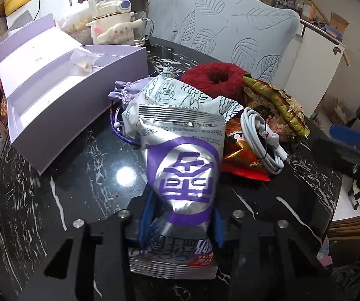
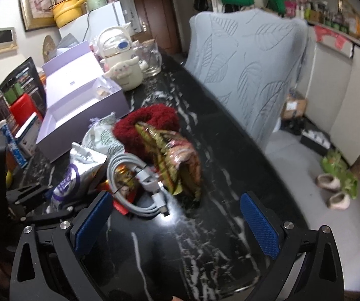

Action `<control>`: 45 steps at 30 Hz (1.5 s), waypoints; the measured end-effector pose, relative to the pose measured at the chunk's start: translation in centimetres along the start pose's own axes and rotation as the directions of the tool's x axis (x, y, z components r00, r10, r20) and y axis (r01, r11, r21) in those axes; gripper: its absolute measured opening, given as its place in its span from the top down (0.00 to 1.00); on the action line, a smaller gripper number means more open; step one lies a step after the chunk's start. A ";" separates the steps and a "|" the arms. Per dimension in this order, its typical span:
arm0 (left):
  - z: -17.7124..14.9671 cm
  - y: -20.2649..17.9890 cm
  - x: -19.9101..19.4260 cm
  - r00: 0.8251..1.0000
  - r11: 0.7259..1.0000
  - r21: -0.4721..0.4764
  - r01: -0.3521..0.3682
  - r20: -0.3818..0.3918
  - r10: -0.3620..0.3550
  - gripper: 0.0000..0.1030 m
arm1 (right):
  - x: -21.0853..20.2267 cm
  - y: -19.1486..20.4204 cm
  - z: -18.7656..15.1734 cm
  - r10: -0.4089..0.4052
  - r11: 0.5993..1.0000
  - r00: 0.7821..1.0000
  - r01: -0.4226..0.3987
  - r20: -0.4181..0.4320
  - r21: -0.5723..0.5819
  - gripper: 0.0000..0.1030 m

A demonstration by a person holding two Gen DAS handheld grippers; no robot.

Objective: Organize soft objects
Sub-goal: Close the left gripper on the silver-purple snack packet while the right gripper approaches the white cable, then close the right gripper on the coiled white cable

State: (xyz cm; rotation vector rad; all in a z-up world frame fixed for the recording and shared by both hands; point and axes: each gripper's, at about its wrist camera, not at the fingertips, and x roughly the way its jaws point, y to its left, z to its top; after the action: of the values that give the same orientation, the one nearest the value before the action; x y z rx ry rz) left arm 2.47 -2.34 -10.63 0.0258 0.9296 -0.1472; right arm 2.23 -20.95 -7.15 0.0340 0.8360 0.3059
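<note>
Now left tool [image 1: 180, 223] pinches silver snack bag [image 1: 183, 170]; right tool [image 2: 177, 223] spread over bare tabletop [image 2: 205, 238] nr edge.

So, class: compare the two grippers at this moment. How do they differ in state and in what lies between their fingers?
The left gripper is shut on the silver and purple snack bag; the right gripper is open and holds nothing. Between the left one's fingers sits the pinched bag; between the right one's fingers only bare black marble table shows. Both have blue finger pads and point toward the same pile of items.
</note>
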 end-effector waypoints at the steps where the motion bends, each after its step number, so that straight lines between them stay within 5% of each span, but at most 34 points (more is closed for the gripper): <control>1: 0.0 0.2 -0.1 1.000 1.000 -0.010 0.006 -0.003 -0.006 0.65 | 0.2 -0.1 -0.1 0.017 1.000 1.000 -0.017 -0.006 0.005 0.01; 9: -0.6 2.3 -0.5 1.000 0.998 -0.066 0.006 -0.016 -0.007 0.67 | 3.0 0.5 -0.8 0.126 0.992 0.989 -0.126 -0.082 0.011 0.16; 14: -0.8 3.2 -0.4 1.000 0.996 -0.093 0.014 -0.006 -0.015 0.67 | 4.3 1.2 -0.6 0.140 0.990 0.986 -0.142 -0.086 -0.026 0.17; 25: -0.6 3.7 0.1 0.999 0.994 -0.103 0.035 0.016 -0.034 0.67 | 5.4 2.5 -0.2 0.220 0.972 0.972 -0.225 -0.078 -0.061 0.48; 45: -3.1 3.5 -3.8 0.996 0.992 -0.119 0.045 0.077 -0.036 0.71 | 2.2 3.7 -1.8 0.217 0.971 0.975 -0.221 -0.053 -0.087 0.49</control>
State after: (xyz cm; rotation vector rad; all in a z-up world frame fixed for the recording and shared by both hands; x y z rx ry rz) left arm -1.79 1.80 -9.56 -0.1100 0.8632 -0.1280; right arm 1.35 -16.98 -9.46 0.0337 0.8618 0.5551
